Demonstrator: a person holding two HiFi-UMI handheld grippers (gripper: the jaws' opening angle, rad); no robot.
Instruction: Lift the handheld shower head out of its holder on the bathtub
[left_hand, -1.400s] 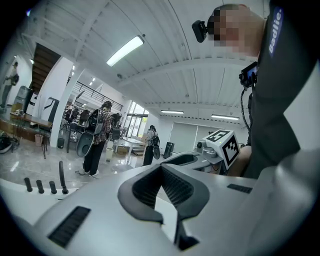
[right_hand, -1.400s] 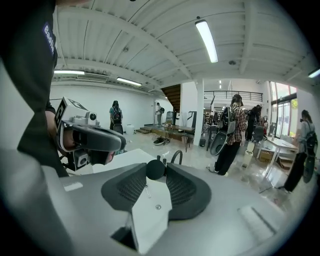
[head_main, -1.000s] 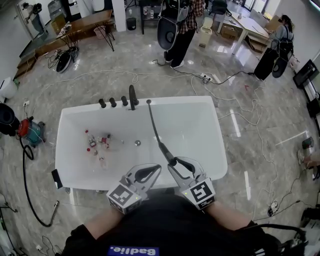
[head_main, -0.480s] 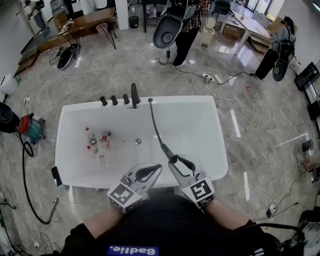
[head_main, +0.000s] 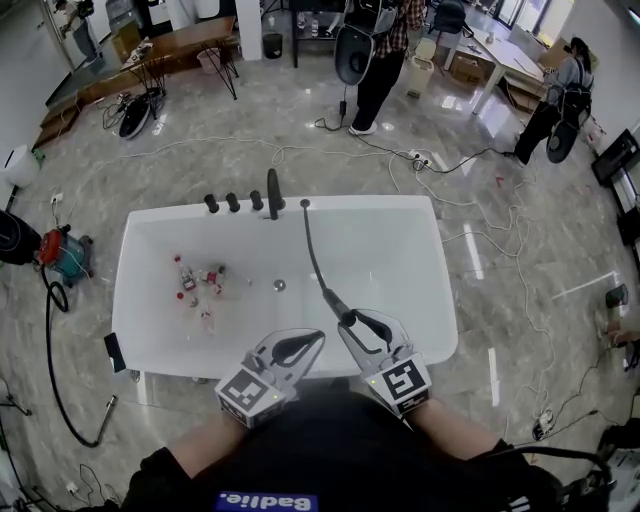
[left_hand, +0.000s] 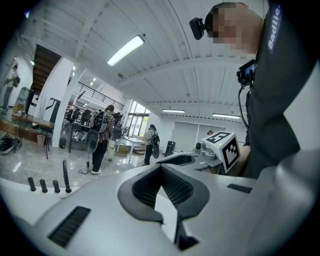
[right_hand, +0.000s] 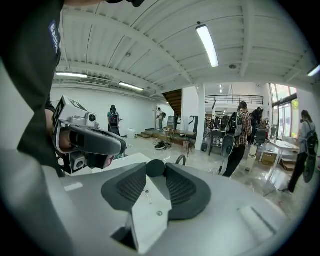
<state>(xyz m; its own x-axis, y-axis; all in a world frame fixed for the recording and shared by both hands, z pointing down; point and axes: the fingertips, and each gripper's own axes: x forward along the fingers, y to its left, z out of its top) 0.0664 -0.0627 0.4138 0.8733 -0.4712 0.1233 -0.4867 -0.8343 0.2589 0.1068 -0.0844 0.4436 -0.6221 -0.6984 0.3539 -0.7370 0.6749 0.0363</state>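
Little had changed over the last second. The right gripper still clamped the black shower head above the near rim of the tub. Its hose trailed back to the far rim beside the taps. The left gripper stayed closed and empty alongside. A bystander at the back had stepped right. A shirt label read "Badlie".

Right tool clamped on black shower head handle, left tool just beside
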